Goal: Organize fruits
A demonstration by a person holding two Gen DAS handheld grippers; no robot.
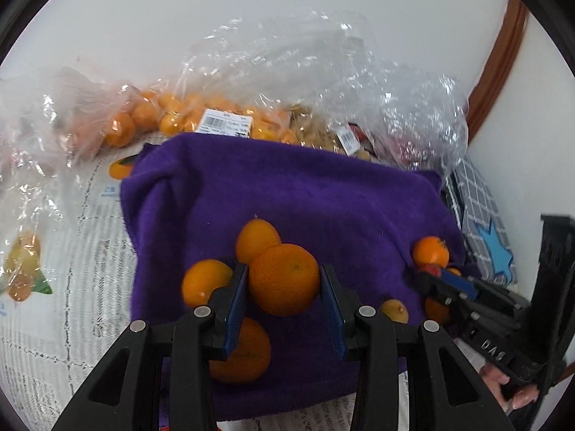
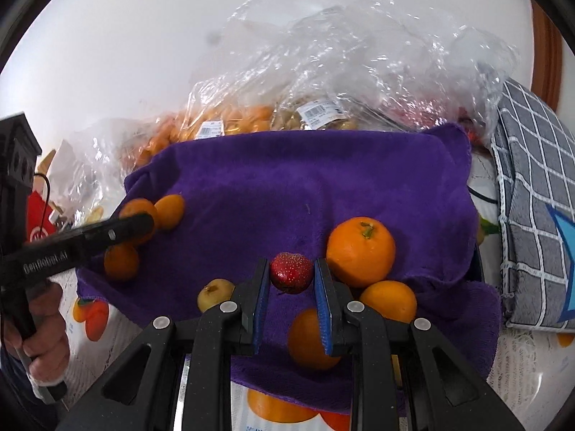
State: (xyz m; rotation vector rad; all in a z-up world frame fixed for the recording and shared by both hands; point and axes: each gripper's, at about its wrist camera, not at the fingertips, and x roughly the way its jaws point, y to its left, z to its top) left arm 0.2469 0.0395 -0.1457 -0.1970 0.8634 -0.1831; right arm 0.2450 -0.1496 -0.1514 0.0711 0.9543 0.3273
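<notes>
Oranges on purple towel: six; one red fruit; one small yellow fruit.

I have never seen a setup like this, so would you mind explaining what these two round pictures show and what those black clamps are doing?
There is no robot here: a person holds a black two-finger clamp in each hand, and a fisheye camera on each clamp looks along its fingers. One picture comes from the left clamp, the other from the right.

A purple towel lies on the table with loose fruit on it; clear plastic bags of fruit sit behind it.

The left gripper has an orange between its blue pads. The right gripper has a small red fruit between its pads. The pads seem to touch both fruits, so both look gripped.
</notes>
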